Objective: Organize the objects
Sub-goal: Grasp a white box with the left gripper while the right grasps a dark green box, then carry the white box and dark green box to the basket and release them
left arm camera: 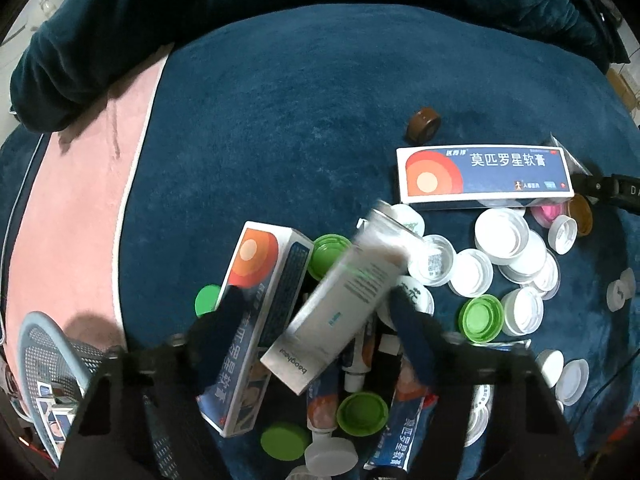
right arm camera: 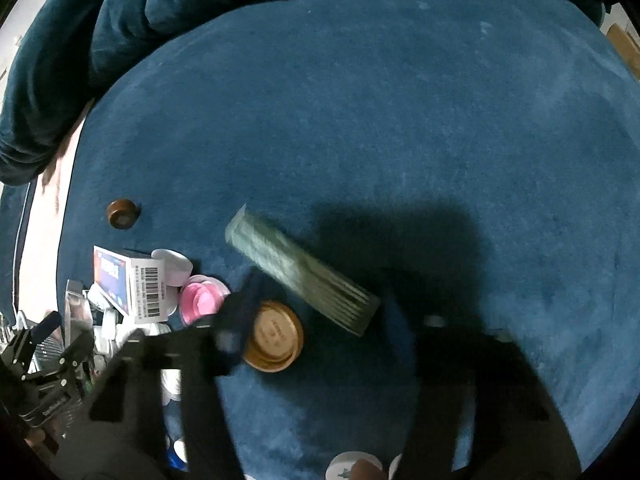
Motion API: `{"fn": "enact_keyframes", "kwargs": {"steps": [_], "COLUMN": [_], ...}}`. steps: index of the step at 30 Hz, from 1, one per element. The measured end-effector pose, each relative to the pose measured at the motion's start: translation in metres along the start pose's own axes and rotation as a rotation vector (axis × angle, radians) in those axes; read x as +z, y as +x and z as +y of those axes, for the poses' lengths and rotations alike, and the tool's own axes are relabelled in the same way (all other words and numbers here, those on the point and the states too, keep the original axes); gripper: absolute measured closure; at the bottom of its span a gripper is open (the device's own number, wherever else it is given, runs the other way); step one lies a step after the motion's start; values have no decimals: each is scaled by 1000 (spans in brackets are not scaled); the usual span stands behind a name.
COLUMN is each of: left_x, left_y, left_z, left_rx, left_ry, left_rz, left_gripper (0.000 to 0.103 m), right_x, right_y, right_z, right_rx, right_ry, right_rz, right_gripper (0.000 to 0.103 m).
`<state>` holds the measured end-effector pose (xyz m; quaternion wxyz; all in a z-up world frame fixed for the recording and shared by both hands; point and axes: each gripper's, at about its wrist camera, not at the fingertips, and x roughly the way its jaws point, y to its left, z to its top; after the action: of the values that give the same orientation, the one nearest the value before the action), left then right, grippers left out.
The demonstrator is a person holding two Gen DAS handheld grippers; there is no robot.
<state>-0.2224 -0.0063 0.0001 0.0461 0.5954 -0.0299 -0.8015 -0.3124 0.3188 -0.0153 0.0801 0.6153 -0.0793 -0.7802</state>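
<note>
In the left wrist view my left gripper (left arm camera: 316, 304) is open over a pile of boxes, tubes and caps. A white box (left arm camera: 344, 292) lies tilted and blurred between its fingers, not pinched. An orange and blue medicine box (left arm camera: 256, 316) lies under the left finger. In the right wrist view my right gripper (right arm camera: 320, 300) is open, with a ribbed grey-green box (right arm camera: 300, 272) blurred between the fingertips. A gold lid (right arm camera: 274, 336) lies by its left finger.
A second medicine box (left arm camera: 484, 174) lies at the right, with several white caps (left arm camera: 504, 232) and green caps (left arm camera: 480, 316) around it. A brown cap (left arm camera: 424, 122) sits apart. A mesh basket (left arm camera: 52, 364) stands at lower left. Pink cloth (left arm camera: 80, 208) borders the blue blanket (left arm camera: 300, 120).
</note>
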Motion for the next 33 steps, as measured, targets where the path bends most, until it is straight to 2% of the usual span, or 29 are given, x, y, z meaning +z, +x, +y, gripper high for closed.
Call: {"fn": "enact_keyframes", "kwargs": {"steps": [2,3,6,9,10,13,16,18,21,22,23,24,25,26,33], "left_x": [1,1,1,0,0,0,-1,-1,-1,-1,-1,-1,2,2,-1], "left_y": [-1,-3,-5,-4,-2,0,3,4,5,4,4,2,1,-2,-23], "left_z": [5,8,14,13,13,13,16,17,16,16,16,16,17,15,19], "left_rx": [10,2,-39,-32,-32,-47,-51,-41,-36,-36,-34,-31,-47,-57,-57], "left_ry": [-11,-24,-60,-54,-56,-69,-84,-85,-76,-68,-59,-52,-51,-53,-62], "left_rz": [-4,-5,-3,-6,-6,-2,7,5,0,-4,-10,-16,-17,-16,-31], "left_gripper": [58,61,62,62,60,40,39,39,39,41,53,60,67,70,72], "right_x": [-2,-3,-3,-4,-4,-1,3,4,4,4,5,5,5,6,4], "right_y": [-2,-3,-7,-3,-1,5,5,6,9,10,9,8,8,6,-18], "right_z": [-1,-3,0,2,2,3,4,5,6,9,9,10,11,10,10], "right_rx": [7,11,16,26,19,11,14,27,12,2,-8,-17,-16,-7,55], "right_ry": [24,44,63,74,77,85,82,82,69,58,50,42,38,39,61], "right_rz": [12,20,15,17,24,18,1,-14,-23,-22,-27,-28,-27,-26,-50], "right_gripper": [75,77,77,76,76,75,69,60,60,60,65,77,79,82,82]}}
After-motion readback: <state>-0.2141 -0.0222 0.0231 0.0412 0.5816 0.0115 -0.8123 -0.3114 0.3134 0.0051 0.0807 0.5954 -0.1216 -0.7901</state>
